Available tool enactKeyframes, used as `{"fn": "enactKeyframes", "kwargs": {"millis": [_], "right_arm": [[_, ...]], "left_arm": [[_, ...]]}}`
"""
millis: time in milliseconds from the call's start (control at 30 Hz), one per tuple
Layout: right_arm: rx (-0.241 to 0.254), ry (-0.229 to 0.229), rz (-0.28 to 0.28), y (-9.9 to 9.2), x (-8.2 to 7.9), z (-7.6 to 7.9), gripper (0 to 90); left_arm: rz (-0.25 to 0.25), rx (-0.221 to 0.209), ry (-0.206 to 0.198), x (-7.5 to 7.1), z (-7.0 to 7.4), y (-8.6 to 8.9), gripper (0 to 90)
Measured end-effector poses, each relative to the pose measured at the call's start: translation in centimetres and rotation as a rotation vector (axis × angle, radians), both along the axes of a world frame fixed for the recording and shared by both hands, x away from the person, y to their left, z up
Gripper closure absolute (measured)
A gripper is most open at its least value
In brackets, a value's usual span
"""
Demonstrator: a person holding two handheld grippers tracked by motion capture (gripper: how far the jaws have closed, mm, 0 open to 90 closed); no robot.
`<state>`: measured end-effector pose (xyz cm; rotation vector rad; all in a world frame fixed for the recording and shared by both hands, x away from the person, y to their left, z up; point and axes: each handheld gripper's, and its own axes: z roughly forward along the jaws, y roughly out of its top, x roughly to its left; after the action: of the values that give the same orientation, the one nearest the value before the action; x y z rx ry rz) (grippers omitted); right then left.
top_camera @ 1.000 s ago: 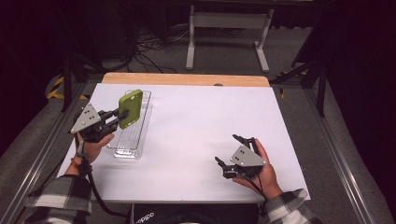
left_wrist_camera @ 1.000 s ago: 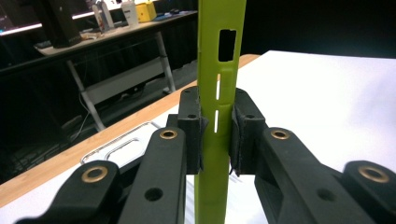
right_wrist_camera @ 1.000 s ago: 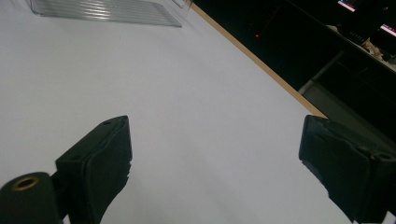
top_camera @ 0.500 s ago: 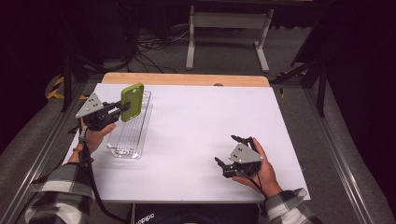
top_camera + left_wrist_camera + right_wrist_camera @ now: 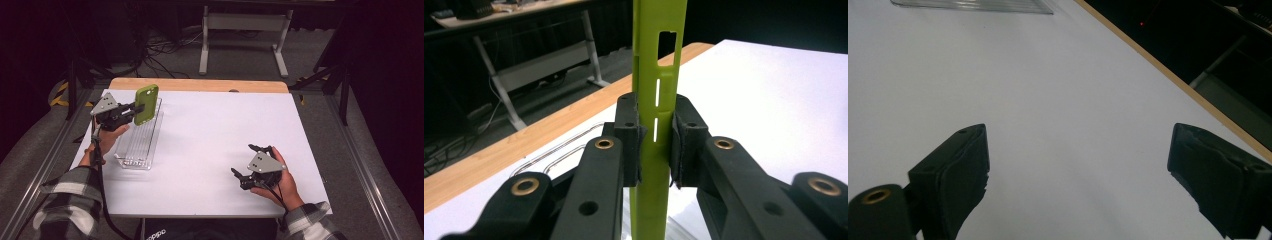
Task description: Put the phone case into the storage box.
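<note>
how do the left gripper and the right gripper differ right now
The left gripper is shut on a green phone case, held on edge over the clear rack; the right gripper is open and holds nothing. The left gripper is raised near the table's far left; the right gripper sits low near the front right. Both are black, hand-held, with grey three-cornered plates.

Black tongs point(image 5: 131, 111) with brass screws, grey triangular plates, plaid sleeves point(image 5: 70, 200).

The white tabletop point(image 5: 210, 145) lies bare between the clear rack point(image 5: 140, 140) at its left side and the right hand-held gripper point(image 5: 252, 161) near the front edge. Over the rack's far end, the left hand-held gripper point(image 5: 136, 107) holds a green case point(image 5: 146, 104) upright, blocking passage there. The far right of the tabletop is free.
</note>
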<state>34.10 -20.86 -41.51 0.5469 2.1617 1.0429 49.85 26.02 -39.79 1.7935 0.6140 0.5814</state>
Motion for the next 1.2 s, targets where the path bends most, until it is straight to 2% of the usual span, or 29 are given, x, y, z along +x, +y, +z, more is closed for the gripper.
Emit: {"fn": "enactKeyframes", "kwargs": {"millis": [33, 167, 233, 467, 567, 833, 933, 1000, 1200], "right_arm": [[-0.001, 0.005, 0.000, 0.0, 0.1, 0.0, 10.7], [-0.003, 0.011, 0.001, 0.1, 0.2, -0.2, 10.7], [-0.008, 0.012, 0.004, 0.2, 0.3, -0.3, 10.7], [-0.022, 0.015, 0.010, 0.6, 0.3, -0.5, 10.7], [-0.023, 0.020, 0.011, 0.8, 0.4, -0.6, 10.6], [-0.047, 0.032, 0.019, 1.3, 0.5, -1.1, 10.5], [-0.051, 0.035, 0.023, 1.5, 0.5, -1.1, 10.0], [-0.052, 0.036, 0.026, 1.6, 0.5, -1.1, 10.0], [-0.071, 0.039, 0.030, 1.8, 0.6, -1.3, 10.0]], "left_arm": [[0.003, -0.007, 0.002, 0.3, -0.2, 0.0, 77.9], [-0.007, 0.022, 0.030, 1.5, -0.8, -0.1, 77.9], [-0.001, 0.028, 0.031, 1.9, -1.1, -0.2, 77.9], [0.017, 0.018, 0.059, 3.1, -1.9, 0.3, 77.8], [0.031, 0.017, 0.058, 3.4, -2.3, 0.4, 77.8], [0.032, 0.005, 0.078, 4.0, -3.1, 0.5, 77.8], [0.040, 0.033, 0.065, 4.1, -3.0, 0.3, 77.7], [0.044, 0.034, 0.061, 4.2, -3.0, 0.4, 77.7], [0.094, 0.078, 0.067, 4.8, -3.0, 0.3, 77.4]]}}
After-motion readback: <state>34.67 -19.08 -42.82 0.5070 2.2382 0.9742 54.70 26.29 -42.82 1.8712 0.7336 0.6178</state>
